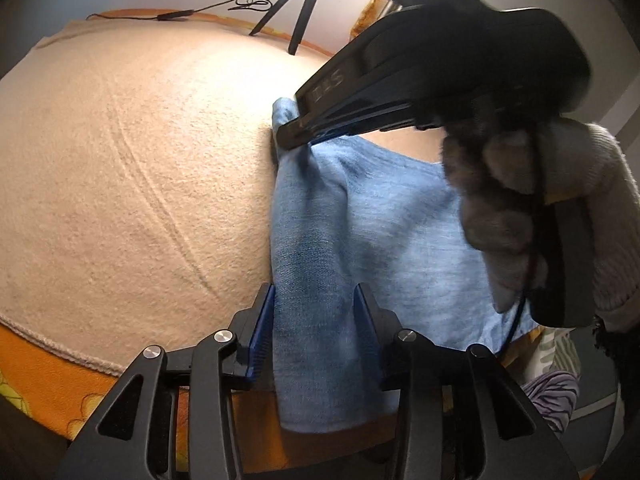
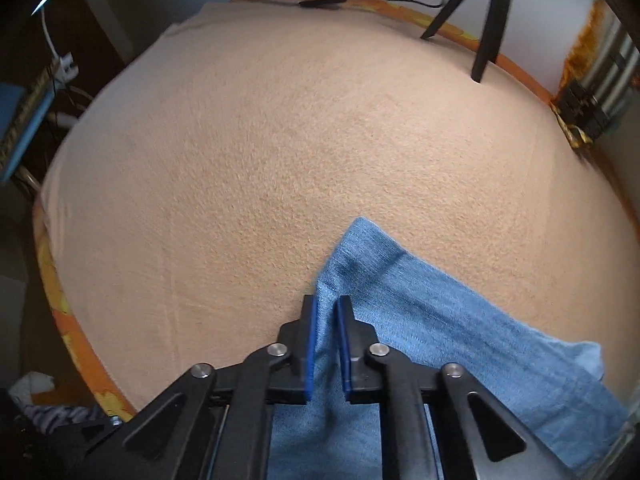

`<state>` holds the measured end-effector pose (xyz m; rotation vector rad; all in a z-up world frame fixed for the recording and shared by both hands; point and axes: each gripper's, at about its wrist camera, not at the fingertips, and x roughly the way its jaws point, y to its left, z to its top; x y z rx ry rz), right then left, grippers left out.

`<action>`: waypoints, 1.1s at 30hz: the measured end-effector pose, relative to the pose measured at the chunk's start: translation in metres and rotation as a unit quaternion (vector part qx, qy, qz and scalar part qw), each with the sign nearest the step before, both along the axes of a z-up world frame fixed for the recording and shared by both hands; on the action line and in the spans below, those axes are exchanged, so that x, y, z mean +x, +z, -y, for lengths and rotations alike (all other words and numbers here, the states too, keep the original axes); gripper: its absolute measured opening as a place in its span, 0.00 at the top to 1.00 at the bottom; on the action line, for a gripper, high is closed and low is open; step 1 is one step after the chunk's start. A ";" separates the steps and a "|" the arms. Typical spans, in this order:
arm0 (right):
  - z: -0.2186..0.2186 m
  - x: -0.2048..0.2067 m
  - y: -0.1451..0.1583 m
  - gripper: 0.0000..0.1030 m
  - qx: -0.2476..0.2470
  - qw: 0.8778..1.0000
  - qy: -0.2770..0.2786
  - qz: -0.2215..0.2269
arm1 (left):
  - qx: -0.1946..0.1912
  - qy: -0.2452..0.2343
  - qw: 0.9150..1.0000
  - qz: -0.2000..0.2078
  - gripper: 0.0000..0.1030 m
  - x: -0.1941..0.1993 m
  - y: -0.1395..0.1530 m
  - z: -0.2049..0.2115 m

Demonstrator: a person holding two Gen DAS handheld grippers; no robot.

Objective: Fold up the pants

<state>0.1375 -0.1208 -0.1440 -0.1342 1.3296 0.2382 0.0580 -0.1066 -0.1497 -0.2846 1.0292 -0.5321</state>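
The pants [image 1: 360, 208] lie at the near edge of the bed [image 1: 132, 168]. The right gripper [image 2: 327, 344] pinches one corner; the left gripper [image 1: 314, 332] straddles a fold, fingers [image 1: 262, 336] half-open. The thin pinch may slip.

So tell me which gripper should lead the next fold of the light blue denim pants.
Probably the right gripper: its jaws are pinched on a far corner of the light blue denim pants, ready to carry it over. The left gripper only straddles a thick folded edge near the orange blanket border.
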 end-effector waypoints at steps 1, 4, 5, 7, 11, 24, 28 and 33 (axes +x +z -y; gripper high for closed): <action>0.004 0.000 0.004 0.96 0.010 1.000 -0.004 0.003 | 0.001 -0.002 1.000 0.000 0.63 0.001 0.000 0.002; 0.020 -0.006 0.018 0.97 0.045 0.999 -0.019 0.013 | -0.006 -0.005 1.000 -0.003 0.63 0.001 -0.003 0.002; 0.026 -0.008 0.022 0.97 0.056 0.998 -0.023 0.016 | -0.011 -0.005 1.000 -0.003 0.63 0.000 -0.004 0.004; 0.037 -0.009 0.029 0.97 0.076 0.996 -0.033 0.019 | -0.017 -0.002 1.000 0.009 0.73 -0.002 -0.002 0.004; 0.046 -0.012 0.040 0.97 0.094 0.995 -0.034 0.021 | -0.020 -0.012 0.999 0.049 0.83 -0.010 0.012 0.005; 0.016 0.017 0.037 0.45 0.033 0.999 -0.009 -0.013 | -0.019 -0.046 0.991 0.123 0.88 -0.023 0.042 0.037; 0.004 0.018 0.019 0.43 -0.015 0.999 0.000 -0.034 | -0.018 -0.057 0.990 0.128 0.88 -0.025 0.045 0.047; 0.011 0.012 0.019 0.70 -0.030 0.999 -0.003 -0.027 | -0.024 -0.068 0.989 0.127 0.88 -0.027 0.049 0.058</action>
